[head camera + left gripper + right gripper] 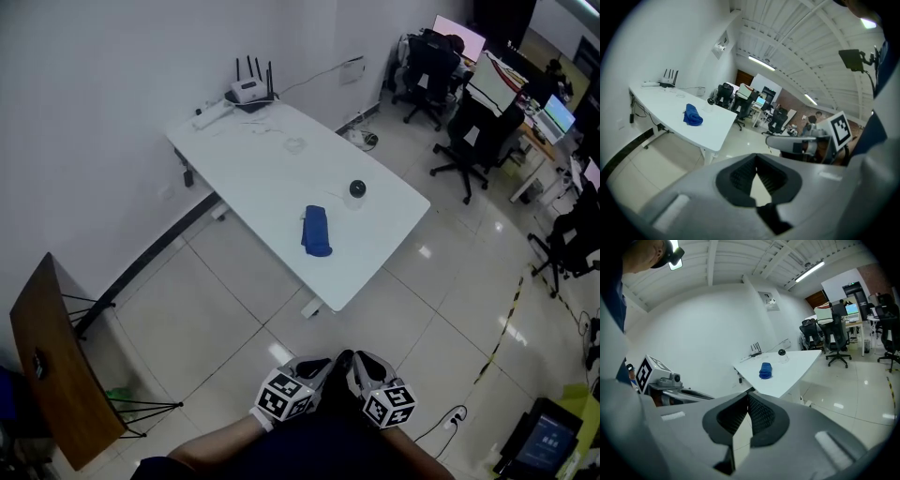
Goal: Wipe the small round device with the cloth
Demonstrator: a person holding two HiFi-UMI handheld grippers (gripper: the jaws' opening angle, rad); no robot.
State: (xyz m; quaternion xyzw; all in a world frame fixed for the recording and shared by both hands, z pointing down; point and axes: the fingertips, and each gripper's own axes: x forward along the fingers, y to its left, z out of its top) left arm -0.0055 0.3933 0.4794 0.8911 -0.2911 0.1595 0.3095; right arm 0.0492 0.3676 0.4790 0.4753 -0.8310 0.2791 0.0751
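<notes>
A folded blue cloth (317,231) lies on the white table (272,164), near its front end. Just behind it to the right stands the small round device (357,189), a black ball on a pale base. Both grippers are low in the head view, over the tiled floor and well short of the table. My left gripper (314,367) and right gripper (362,362) are side by side, both shut with nothing in them. The left gripper view shows the cloth (693,115) and device (711,101) far off. The right gripper view also has the cloth (765,370) and device (782,352).
A router (249,90) with antennas and some cables sit at the table's far end against the wall. A wooden board on a wire frame (56,366) stands at the left. Office chairs (427,66) and desks fill the right. Striped tape (502,328) crosses the floor.
</notes>
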